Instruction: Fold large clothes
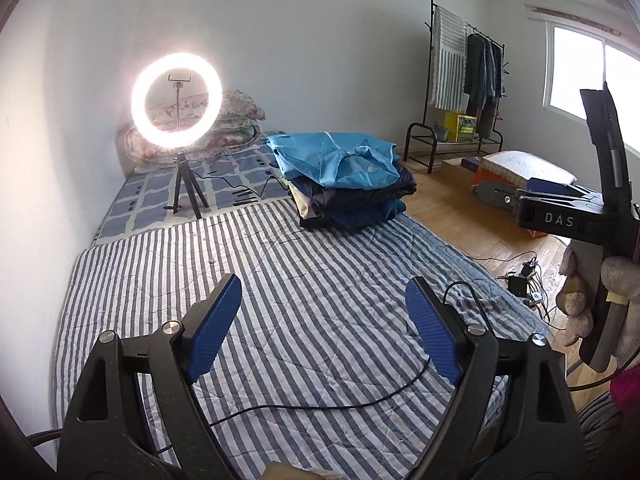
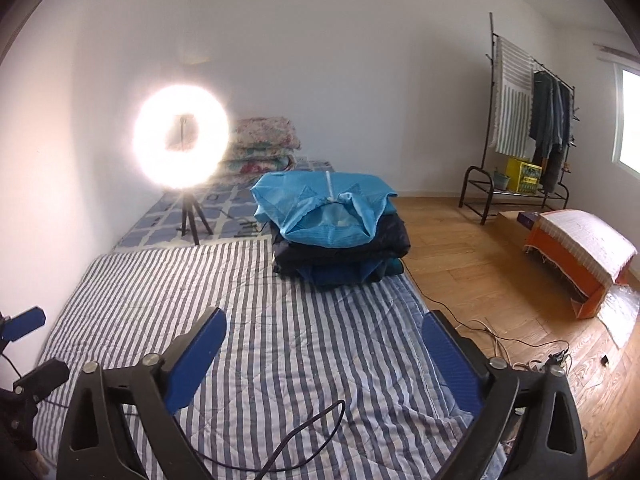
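A pile of folded clothes point(image 1: 348, 184) sits at the far right of the striped quilt point(image 1: 280, 280), with a light blue garment point(image 1: 336, 156) on top of dark blue ones. It also shows in the right wrist view point(image 2: 336, 228). My left gripper point(image 1: 324, 328) is open and empty above the quilt, well short of the pile. My right gripper point(image 2: 324, 360) is open and empty above the striped quilt point(image 2: 280, 320). The right gripper's body point(image 1: 560, 216) shows at the right of the left wrist view. A left gripper fingertip point(image 2: 24, 322) shows at the left edge of the right wrist view.
A lit ring light point(image 1: 176, 100) on a tripod stands at the far left, before folded floral bedding point(image 1: 236, 120). A black cable point(image 1: 320, 400) lies on the quilt. A clothes rack point(image 1: 468, 80), an orange covered stool point(image 2: 580, 264), and floor cables point(image 2: 540, 352) are on the right.
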{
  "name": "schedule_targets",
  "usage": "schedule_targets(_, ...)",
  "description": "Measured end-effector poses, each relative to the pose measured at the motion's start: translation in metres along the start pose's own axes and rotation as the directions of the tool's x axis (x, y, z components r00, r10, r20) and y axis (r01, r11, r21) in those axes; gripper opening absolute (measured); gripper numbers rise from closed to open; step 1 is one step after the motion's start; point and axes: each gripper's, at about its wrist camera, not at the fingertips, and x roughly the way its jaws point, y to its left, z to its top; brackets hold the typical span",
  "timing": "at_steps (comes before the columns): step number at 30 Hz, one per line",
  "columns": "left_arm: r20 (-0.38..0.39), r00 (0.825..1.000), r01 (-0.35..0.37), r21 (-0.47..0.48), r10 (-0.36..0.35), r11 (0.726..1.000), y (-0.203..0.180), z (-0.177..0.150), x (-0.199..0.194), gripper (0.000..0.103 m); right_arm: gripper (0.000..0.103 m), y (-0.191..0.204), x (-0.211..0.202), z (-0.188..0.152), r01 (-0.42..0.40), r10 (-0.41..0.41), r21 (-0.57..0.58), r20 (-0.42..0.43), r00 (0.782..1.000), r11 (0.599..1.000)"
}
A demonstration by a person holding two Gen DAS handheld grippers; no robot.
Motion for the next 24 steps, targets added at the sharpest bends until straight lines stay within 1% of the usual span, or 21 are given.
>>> schedule_targets(3,0.006,1.0,-0.008,0.001,0.008,1.0,-0.001,-0.001,0.001,0.089,0.103,-0.001,0.003,-0.006,0.018,-0.018,0.002,0.018,1.0,1.0)
schedule_targets(7,0.024,0.999,-0.027,0.006,0.026,1.0,-0.002,-0.003,0.0,0.101,0.103,-0.004,0.015,-0.014,0.017,-0.017,0.013,-0.002,1.0,1.0)
schedule_targets(11,0.04,0.999,-0.031,0.024,0.03,0.999,-0.005,-0.005,-0.004,0.102,0.103,-0.01,0.018,-0.02,0.016,-0.016,0.042,-0.003,1.0,0.999)
schedule_targets(19,0.031,0.995,-0.091,0.042,0.09,0.995,-0.009,-0.009,-0.001,0.103,0.103,-0.008,0.025,-0.027,0.041,-0.041,0.027,-0.008,0.999,0.999)
schedule_targets(24,0.022,0.995,-0.101,0.042,0.1,0.994,-0.007,-0.012,0.002,0.103,0.103,-0.005,0.024,-0.03,0.036,-0.036,0.026,-0.006,0.999,0.999)
